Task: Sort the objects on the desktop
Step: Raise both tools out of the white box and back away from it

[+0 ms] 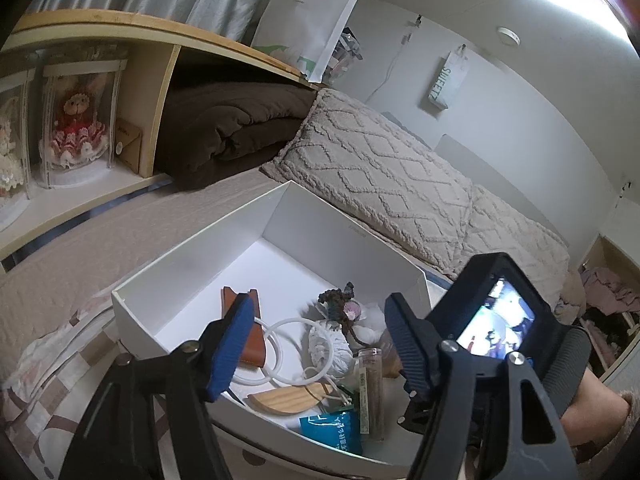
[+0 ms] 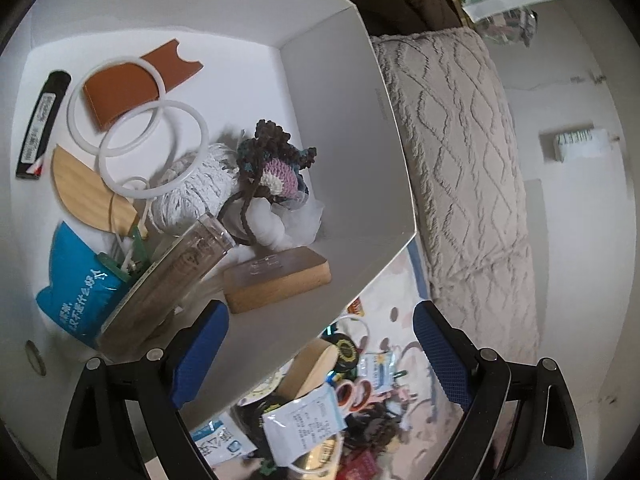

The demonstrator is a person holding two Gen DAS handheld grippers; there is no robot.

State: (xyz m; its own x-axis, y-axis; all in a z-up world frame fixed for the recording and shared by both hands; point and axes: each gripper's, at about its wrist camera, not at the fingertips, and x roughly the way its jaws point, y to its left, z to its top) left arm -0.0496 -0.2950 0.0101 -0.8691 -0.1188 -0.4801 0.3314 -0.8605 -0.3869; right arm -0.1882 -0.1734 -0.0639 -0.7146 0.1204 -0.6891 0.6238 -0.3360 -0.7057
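A white box [image 1: 276, 216] [image 2: 340, 92] on the bed holds sorted items: a brown leather sleeve [image 2: 120, 84], white rings [image 2: 154, 148], a black lighter [image 2: 40, 128], a wooden leaf shape [image 2: 86, 190], a crocheted doll [image 2: 272, 160], white yarn [image 2: 200, 190], a clear tube [image 2: 176, 272], a wooden block [image 2: 276, 280] and a blue packet [image 2: 78, 288]. My left gripper [image 1: 320, 344] is open and empty above the box's near side. My right gripper [image 2: 320, 352] is open and empty over the box's near right wall. A heap of loose small items [image 2: 320, 412] lies on the bed below it.
A knitted beige pillow [image 1: 384, 168] lies behind the box. A brown folded blanket [image 1: 232, 128] fills a shelf opening at the back left. Dolls in clear cases [image 1: 80, 128] stand on the shelf. The right gripper's body [image 1: 492, 320] shows at the box's right.
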